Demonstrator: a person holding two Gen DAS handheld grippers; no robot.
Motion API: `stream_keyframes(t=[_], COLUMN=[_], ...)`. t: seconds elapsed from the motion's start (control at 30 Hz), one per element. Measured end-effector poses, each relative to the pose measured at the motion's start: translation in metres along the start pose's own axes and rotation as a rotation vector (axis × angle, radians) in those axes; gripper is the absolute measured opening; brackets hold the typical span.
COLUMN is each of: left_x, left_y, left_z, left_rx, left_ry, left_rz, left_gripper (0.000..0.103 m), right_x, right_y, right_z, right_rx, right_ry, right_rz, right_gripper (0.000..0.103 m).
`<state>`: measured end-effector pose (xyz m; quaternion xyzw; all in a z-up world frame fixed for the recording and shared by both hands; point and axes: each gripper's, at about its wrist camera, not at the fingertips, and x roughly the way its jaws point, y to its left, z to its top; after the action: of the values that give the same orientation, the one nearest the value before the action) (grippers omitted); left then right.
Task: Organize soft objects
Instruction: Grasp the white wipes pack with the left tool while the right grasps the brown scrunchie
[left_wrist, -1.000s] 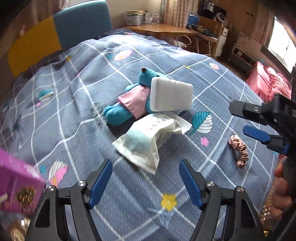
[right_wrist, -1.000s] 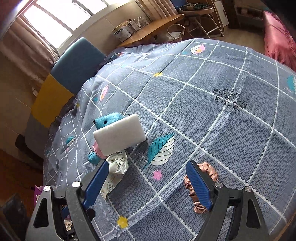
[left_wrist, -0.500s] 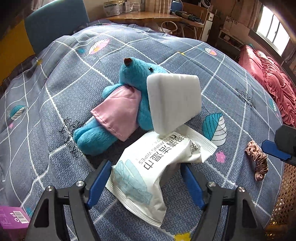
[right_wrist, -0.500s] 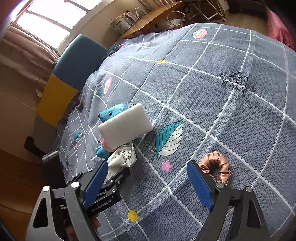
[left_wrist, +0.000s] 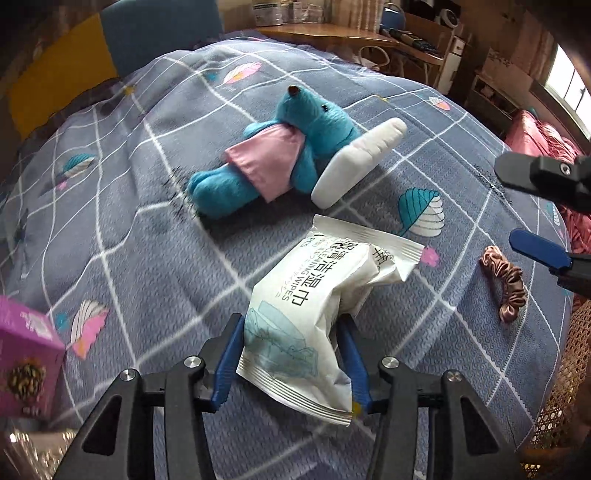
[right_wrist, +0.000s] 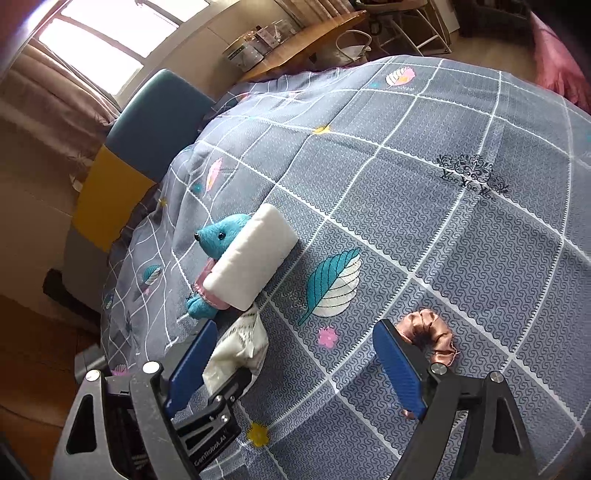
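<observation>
A white wet-wipes pack (left_wrist: 317, 295) sits between the blue pads of my left gripper (left_wrist: 291, 332), whose jaws are closing; both pads press its sides. Behind it a blue teddy in a pink dress (left_wrist: 273, 162) lies on the bedcover (left_wrist: 129, 240). A white sponge block (left_wrist: 358, 162) leans against the teddy. A brown satin scrunchie (right_wrist: 428, 332) lies just past the right finger of my right gripper (right_wrist: 295, 350), which stands open over bare cover. The right wrist view also shows the teddy (right_wrist: 218, 236), the sponge (right_wrist: 251, 258) and the pack (right_wrist: 240, 347).
A purple box (left_wrist: 26, 362) sits at the near left edge of the bed. A blue and yellow headboard (left_wrist: 74, 62) stands behind the bed, with a wooden desk (left_wrist: 332, 33) beyond it. A pink blanket (left_wrist: 546, 140) lies off to the right.
My left gripper came down over the wipes pack and its jaws narrowed onto it. The pack now sits apart from the sponge. The right gripper has stayed put.
</observation>
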<state>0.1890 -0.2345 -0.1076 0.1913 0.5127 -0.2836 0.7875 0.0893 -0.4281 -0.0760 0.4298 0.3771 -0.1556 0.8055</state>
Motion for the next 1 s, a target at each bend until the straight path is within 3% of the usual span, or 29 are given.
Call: stream_keyframes(t=[0.17, 0.3, 0.43, 0.6, 0.7, 0.93, 1.0], left_x=[-0.026, -0.041, -0.041, -0.050, -0.060, -0.036, -0.029], left_y=[-0.007, -0.010, -0.017, -0.020, -0.023, -0.024, -0.022], left_z=[-0.043, -0.079, -0.100, -0.093, -0.085, -0.077, -0.077], left_rx=[-0.089, -0.138, -0.118, -0.092, -0.049, 0.000, -0.004], left_ry=[-0.007, -0.030, -0.054, -0.089, -0.113, -0.061, -0.065], left_rz=[0.101, 0.102, 0.073, 0.004, -0.037, -0.049, -0.064], left_gripper=[0.051, 0.052, 0.054, 0.057, 0.064, 0.065, 0.059], right_x=[-0.002, 0.000, 0.002, 0.004, 0.003, -0.020, -0.028], right_y=[-0.006, -0.009, -0.015, -0.017, -0.023, -0.061, -0.071], right_z=[0.000, -0.001, -0.001, -0.001, 0.001, 0.006, 0.006], right_rx=[0.021, 0.027, 0.055, 0.066, 0.096, 0.315, 0.376], right_ry=[0.001, 0.017, 0.026, 0.039, 0.030, -0.082, -0.127], right_rz=[0.000, -0.003, -0.007, -0.016, -0.007, 0.134, 0.180], right_gripper=[0.087, 0.087, 0.087, 0.087, 0.087, 0.087, 0.087])
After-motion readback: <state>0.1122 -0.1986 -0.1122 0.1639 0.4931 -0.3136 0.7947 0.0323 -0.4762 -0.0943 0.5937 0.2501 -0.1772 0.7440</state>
